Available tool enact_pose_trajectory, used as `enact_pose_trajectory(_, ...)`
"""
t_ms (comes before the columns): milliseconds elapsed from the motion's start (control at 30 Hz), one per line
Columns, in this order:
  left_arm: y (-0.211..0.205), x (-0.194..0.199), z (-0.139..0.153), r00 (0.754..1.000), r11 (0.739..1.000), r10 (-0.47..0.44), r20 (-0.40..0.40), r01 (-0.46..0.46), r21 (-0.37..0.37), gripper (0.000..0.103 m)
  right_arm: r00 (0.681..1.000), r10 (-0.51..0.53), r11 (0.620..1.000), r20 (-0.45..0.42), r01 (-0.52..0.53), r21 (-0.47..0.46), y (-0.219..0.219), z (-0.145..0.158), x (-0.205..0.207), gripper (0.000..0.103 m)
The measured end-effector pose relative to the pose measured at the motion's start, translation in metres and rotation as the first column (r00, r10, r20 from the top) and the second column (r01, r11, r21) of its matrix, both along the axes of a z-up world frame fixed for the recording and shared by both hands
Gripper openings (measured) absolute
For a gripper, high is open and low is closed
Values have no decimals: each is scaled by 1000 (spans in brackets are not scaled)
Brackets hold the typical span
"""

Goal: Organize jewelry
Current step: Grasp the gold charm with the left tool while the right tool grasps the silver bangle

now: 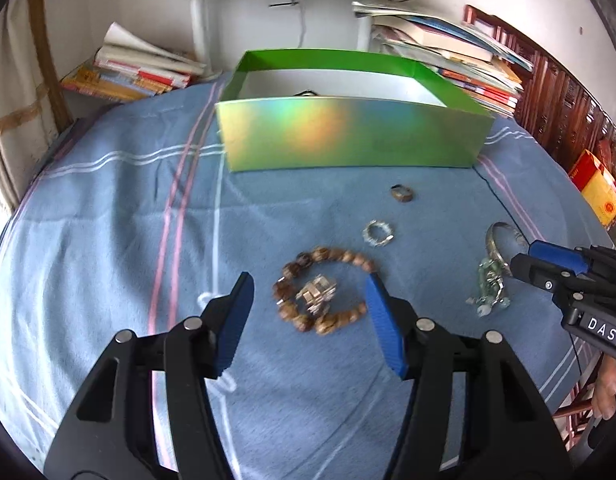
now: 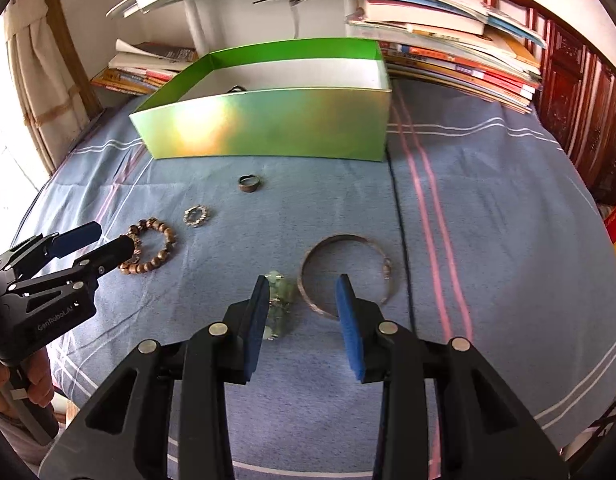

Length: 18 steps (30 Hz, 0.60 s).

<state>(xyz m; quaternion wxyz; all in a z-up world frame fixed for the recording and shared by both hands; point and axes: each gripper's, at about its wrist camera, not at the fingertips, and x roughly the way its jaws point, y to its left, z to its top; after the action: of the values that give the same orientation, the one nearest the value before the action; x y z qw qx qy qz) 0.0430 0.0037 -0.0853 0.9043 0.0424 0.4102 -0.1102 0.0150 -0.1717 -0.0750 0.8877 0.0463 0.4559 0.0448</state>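
The wooden bead bracelet (image 1: 323, 291) lies flat on the blue striped cloth (image 1: 107, 240), well in front of the green box (image 1: 354, 136), with a small metal charm piece (image 1: 316, 298) resting inside its loop. The left tool (image 1: 308, 320) hangs over it with both blue pads spread wide, one on each side of the loop, holding nothing.

Risk one: the loop nearly fills the gap between the pads. A closing squeeze across the ring would likely buckle the strand or roll the beads out sideways. The charm piece may be left behind, or dropped on the way to the box, if it is not tied to the strand; whether it is tied cannot be told.

On the box side of the bracelet lie a small silver ring (image 1: 378, 234) and, nearer the box, a dark ring (image 1: 402, 193). Both are apart from the bracelet but could be swept if it is dragged forward.

To the right of the bracelet lie a pale green beaded piece (image 2: 277, 308) and a thin metal bangle (image 2: 348, 272). The right tool (image 2: 301, 312) is open and empty, its left pad just beside or on the green piece and its right pad over the bangle's rim. Risk two: closing here may catch both items, or neither cleanly.

Risk three: the cloth is soft; pads pressed low could pinch fabric and pull neighbouring pieces.

The box holds a dark item, mostly hidden by its front wall.
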Motion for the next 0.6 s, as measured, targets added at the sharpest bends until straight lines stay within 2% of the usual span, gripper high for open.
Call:
enact_pose_trajectory(167, -15, 11, -10, 999, 999, -30, -25, 30, 14, 45, 999, -54, 998, -2, 54, -25, -13, -3, 0, 35)
enact_pose_trajectory(267, -15, 14, -15, 999, 999, -38, -31, 38, 0, 34, 996, -88, 995, -11, 87, -44, -20, -8, 2, 35)
enact_pose_trajectory(333, -14, 15, -18, 998, 999, -38, -42, 38, -2, 22, 994, -105, 993, -15, 104, -52, -24, -10, 3, 35)
enact_pose_trajectory(600, -14, 15, -20, 998, 999, -35, -55, 35, -5, 22, 1000, -21, 999, -4, 20, -44, -8, -7, 1, 35)
